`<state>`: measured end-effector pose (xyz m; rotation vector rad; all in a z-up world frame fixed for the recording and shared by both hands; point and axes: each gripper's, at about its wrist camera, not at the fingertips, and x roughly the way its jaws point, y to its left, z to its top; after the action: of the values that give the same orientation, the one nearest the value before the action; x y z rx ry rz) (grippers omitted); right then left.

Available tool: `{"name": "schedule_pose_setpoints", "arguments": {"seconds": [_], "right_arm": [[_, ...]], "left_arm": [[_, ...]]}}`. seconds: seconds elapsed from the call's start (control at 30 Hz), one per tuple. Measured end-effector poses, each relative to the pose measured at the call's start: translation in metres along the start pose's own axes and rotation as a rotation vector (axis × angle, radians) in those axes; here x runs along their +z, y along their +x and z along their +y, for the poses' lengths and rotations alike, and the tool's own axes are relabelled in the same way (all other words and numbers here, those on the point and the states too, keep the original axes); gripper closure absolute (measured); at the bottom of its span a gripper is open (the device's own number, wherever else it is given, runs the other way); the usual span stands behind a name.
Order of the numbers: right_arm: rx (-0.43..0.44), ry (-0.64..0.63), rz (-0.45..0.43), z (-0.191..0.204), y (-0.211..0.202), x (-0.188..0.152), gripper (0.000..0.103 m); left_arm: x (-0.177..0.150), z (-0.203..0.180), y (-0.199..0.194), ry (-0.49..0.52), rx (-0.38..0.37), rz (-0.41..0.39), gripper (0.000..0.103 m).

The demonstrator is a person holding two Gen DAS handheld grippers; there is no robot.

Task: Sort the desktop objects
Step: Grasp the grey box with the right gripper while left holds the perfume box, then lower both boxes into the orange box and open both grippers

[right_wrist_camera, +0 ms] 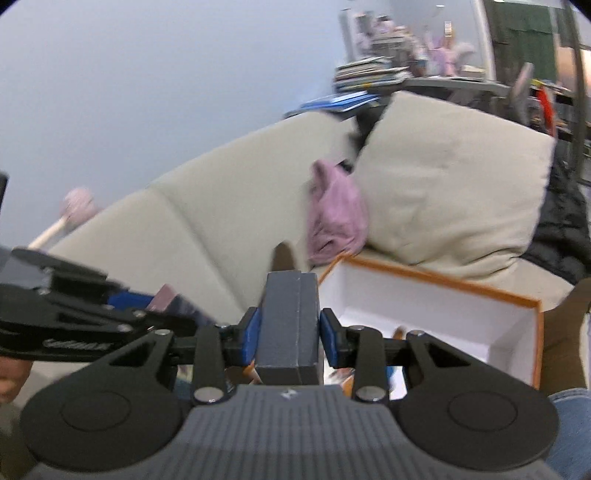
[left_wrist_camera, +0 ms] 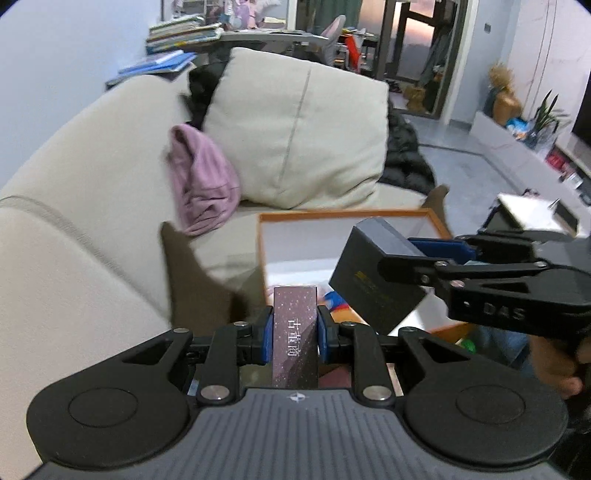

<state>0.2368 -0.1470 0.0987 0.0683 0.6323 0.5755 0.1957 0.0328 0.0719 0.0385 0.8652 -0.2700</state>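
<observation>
My left gripper (left_wrist_camera: pixel 295 328) is shut on a slim purple speckled box with white characters (left_wrist_camera: pixel 295 332), held upright above the near edge of an orange-rimmed white box (left_wrist_camera: pixel 260 254). My right gripper (right_wrist_camera: pixel 290 332) is shut on a dark grey box (right_wrist_camera: pixel 290 325), held over the same orange-rimmed box (right_wrist_camera: pixel 443 282). In the left wrist view the right gripper (left_wrist_camera: pixel 424 258) and its grey box (left_wrist_camera: pixel 373 273) hang over the open box at right. In the right wrist view the left gripper (right_wrist_camera: pixel 140 306) with the purple box (right_wrist_camera: pixel 173 301) is at left.
A beige sofa (left_wrist_camera: pixel 74 221) with a large cushion (left_wrist_camera: pixel 303 129) and a pink cloth (left_wrist_camera: pixel 203 181) lies behind the box. A black jacket (left_wrist_camera: pixel 406 155) is at the sofa's right. Colourful items (left_wrist_camera: pixel 340 302) lie inside the box. Stacked books (left_wrist_camera: pixel 177 33) sit behind the sofa.
</observation>
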Motion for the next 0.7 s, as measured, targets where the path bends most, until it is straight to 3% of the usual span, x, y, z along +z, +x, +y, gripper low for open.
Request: {"name": "schedule_pose_setpoints", "arguments": {"seconds": [0.13, 0.4, 0.57, 0.7], "right_arm": [[-0.041, 0.083, 0.004, -0.036, 0.017, 0.009, 0.066], [-0.072, 0.163, 0.002, -0.082, 0.062, 0.013, 0.066], [-0.044, 0.201, 0.004, -0.095, 0.093, 0.014, 0.066], [-0.05, 0.223, 0.017, -0.101, 0.115, 0.01, 0.066]], "left_arm": [[0.026, 0.001, 0.026, -0.019, -0.067, 0.032, 0.077], [0.056, -0.007, 0.087, 0.007, -0.076, 0.081, 0.077], [0.067, -0.008, 0.124, 0.015, -0.052, 0.061, 0.077], [0.062, -0.016, 0.146, 0.075, 0.01, 0.035, 0.077]]}}
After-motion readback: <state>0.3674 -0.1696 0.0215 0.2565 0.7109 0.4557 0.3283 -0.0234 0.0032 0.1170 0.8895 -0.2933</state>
